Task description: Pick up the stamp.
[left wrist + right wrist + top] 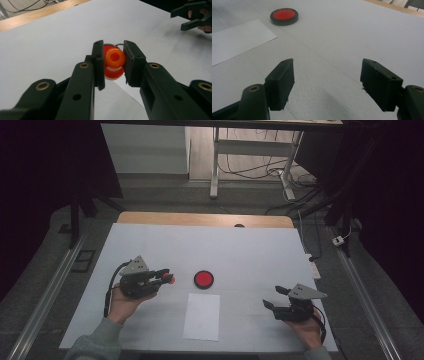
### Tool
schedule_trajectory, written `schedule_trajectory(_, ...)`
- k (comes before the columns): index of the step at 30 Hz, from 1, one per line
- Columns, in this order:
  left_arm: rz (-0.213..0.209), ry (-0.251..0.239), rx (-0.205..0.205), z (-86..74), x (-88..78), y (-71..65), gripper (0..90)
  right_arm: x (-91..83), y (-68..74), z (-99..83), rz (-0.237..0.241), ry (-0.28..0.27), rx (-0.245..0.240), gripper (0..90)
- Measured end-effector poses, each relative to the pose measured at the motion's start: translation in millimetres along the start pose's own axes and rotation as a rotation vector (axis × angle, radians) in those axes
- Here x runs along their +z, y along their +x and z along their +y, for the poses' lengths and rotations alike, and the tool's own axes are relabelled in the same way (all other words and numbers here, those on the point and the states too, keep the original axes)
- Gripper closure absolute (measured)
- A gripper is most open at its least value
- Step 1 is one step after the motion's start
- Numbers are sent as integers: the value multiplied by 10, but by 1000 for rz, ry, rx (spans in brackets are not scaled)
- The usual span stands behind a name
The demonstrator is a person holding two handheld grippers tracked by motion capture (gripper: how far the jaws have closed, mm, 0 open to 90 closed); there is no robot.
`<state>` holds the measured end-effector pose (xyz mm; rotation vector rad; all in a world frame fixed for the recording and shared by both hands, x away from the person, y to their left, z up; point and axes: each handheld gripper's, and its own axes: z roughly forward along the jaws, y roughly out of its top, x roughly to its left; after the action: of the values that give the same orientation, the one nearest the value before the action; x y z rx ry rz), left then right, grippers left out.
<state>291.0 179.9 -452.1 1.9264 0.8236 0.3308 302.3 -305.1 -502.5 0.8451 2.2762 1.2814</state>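
Since left gripper [167, 278] clamps jaws on orange stamp [114, 63], stamp hangs above table [250, 245], just left of red ink pad [203, 279] — likely held ready for inking; white paper sheet [201, 316] lies nearer, just below pad, probably to take print; right gripper [275, 297] rests on table well right, jaws wide apart, nothing between, seemingly idle; count: one stamp, one pad, one sheet, two grippers
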Motion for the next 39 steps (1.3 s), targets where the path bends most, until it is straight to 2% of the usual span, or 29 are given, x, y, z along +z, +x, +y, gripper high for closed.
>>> schedule_trajectory(2,2,7,15,15,13,-24,722,0,0,1,1,0,0,267)
schedule_trajectory(11,-39,-3,11,78,77,-83,723,-7,8,8,-2,4,-5,267)
schedule_trajectory(16,-61,-3,22,125,138,-139,722,-4,18,14,-3,2,-9,266)
schedule_trajectory(31,-118,17,50,214,322,-265,722,-7,42,14,0,-2,-8,265)
schedule_trajectory(39,-137,31,53,233,412,-288,722,-21,51,10,-4,-7,-5,265)
